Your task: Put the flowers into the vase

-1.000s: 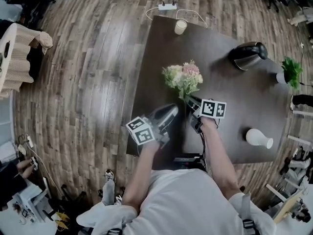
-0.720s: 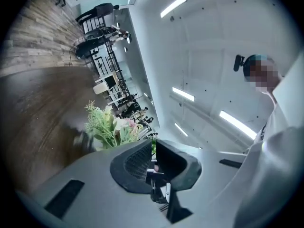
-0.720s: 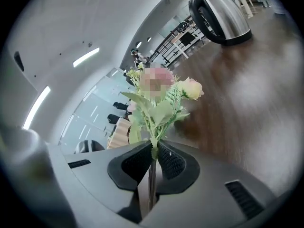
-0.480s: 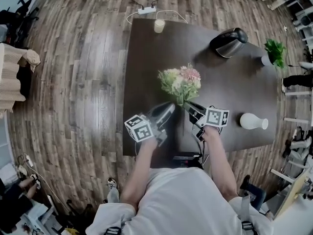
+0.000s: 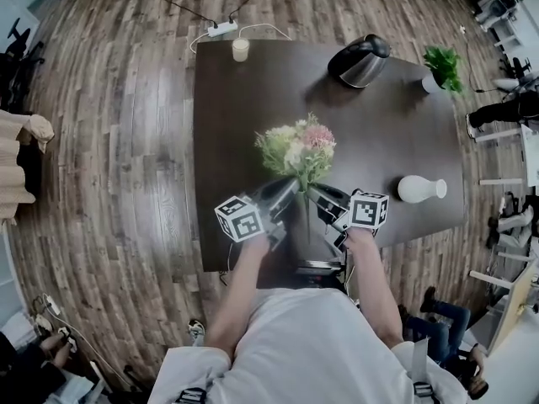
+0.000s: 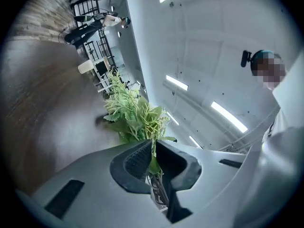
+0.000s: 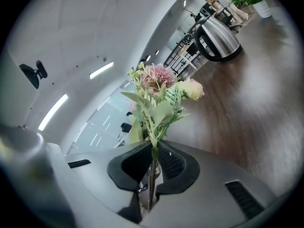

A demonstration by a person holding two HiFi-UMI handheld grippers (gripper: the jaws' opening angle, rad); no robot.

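You've got both tongs clamped on the flowers [image 5: 296, 150]: the left gripper [image 6: 153, 156] and the right gripper [image 7: 153, 158] each pinch the thin green stems between ribbed black pads, over the dark, smooth table [image 5: 244, 133]. Plank floor all round. Only the head view shows the rounded white vase [image 5: 421, 189], on its side, well apart at your right.
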